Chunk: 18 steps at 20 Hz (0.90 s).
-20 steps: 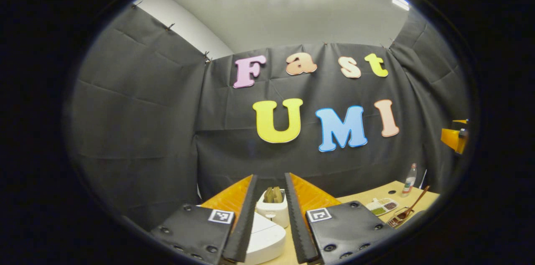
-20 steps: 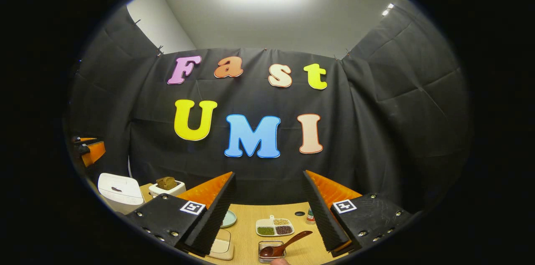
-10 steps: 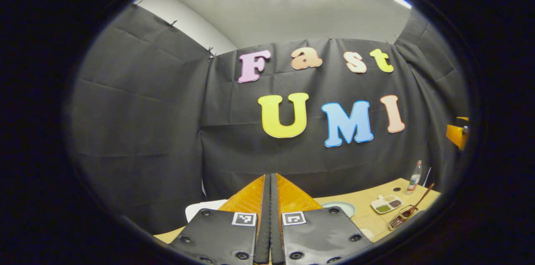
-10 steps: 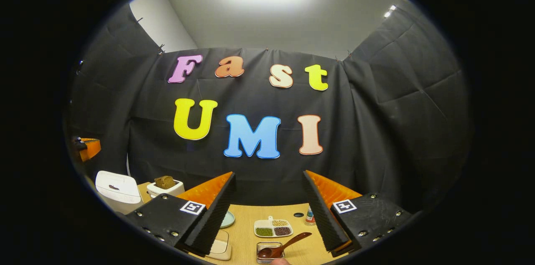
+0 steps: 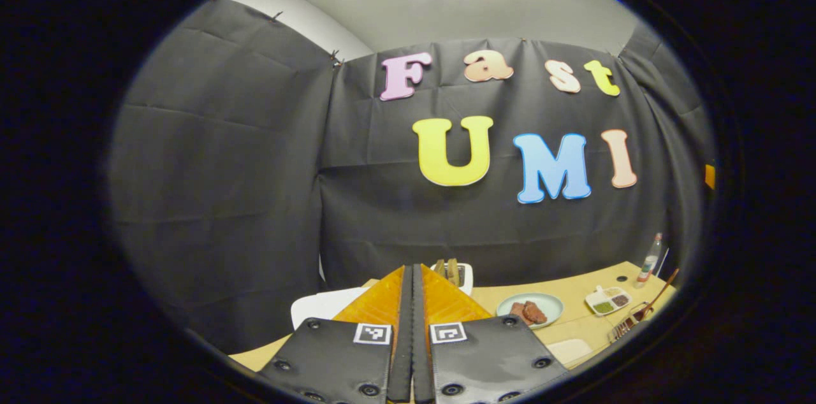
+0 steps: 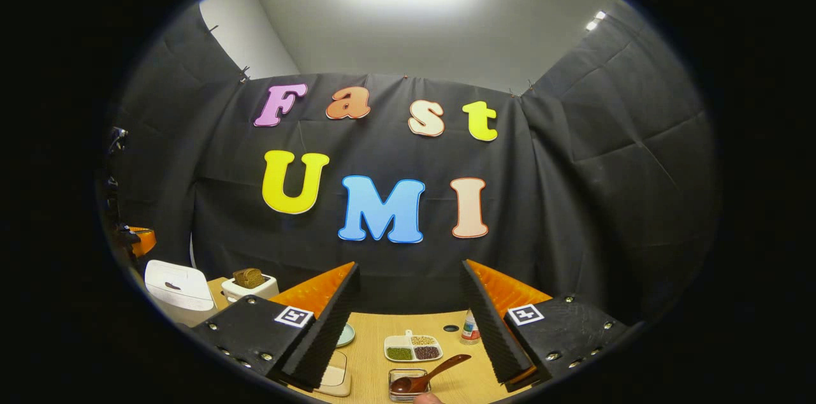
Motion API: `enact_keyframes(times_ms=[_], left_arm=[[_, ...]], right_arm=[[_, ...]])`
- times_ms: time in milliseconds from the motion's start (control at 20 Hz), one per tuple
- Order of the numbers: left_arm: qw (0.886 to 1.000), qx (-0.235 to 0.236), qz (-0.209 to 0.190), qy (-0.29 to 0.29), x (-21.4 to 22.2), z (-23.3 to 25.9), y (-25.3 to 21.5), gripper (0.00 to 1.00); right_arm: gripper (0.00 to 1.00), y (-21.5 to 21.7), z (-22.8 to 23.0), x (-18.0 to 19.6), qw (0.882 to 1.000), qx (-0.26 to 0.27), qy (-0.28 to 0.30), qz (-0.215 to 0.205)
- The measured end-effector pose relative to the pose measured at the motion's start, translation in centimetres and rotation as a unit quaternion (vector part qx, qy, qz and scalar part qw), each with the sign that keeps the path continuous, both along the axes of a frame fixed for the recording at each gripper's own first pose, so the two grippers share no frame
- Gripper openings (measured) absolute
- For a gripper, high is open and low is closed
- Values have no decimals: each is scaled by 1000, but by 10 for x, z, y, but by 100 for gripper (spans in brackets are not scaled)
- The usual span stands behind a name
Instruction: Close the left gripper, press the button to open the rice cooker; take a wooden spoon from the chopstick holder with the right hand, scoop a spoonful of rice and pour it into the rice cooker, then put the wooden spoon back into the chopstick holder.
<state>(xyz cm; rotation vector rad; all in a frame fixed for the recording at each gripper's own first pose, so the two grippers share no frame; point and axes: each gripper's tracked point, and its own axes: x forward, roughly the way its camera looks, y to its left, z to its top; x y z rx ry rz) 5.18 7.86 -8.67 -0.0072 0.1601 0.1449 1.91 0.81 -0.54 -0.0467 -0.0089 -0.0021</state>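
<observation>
Black cloth closes the booth at the back and on both sides, and the wooden counter (image 6: pixel 376 353) runs up to its foot. In the right gripper view, the white rice cooker (image 6: pixel 172 289) stands at the far left end of the counter with its lid down, a toaster (image 6: pixel 250 286) holding dark bread just beside it toward the back wall. Further right a pale board (image 6: pixel 338 378) lies near the front edge, then open wood, then a divided tray of grains (image 6: pixel 413 348) and a small bottle (image 6: pixel 470 327) near the back. The chopstick holder (image 6: pixel 409 385) sits at the front edge, the wooden spoon (image 6: pixel 426 375) leaning out of it to the right. The right tongs (image 6: pixel 408 327) hang spread wide above the counter, gripping nothing, with holder and spoon low between the two fingers. In the left gripper view, the left tongs (image 5: pixel 412 327) are pressed together on nothing; the cooker's (image 5: pixel 319 308) lid edge peeks out just left of them, a plate of food (image 5: pixel 530 308) lies to their right, and the spoon (image 5: pixel 650 302) is far right by the counter's edge
</observation>
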Motion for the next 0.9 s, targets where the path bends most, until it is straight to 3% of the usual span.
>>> enact_keyframes(times_ms=[300, 600, 900], left_arm=[[998, -35, -11, 52, 11, -52, 20, 8], [990, -75, 3, 115, 15, -114, 35, 8], [984, -84, 11, 154, 13, -151, 33, 8]], right_arm=[[95, -6, -5, -11, 1000, -8, 12, -16], [95, -11, -13, -23, 999, -23, 25, -29], [95, -22, -13, -28, 998, -25, 30, -39]])
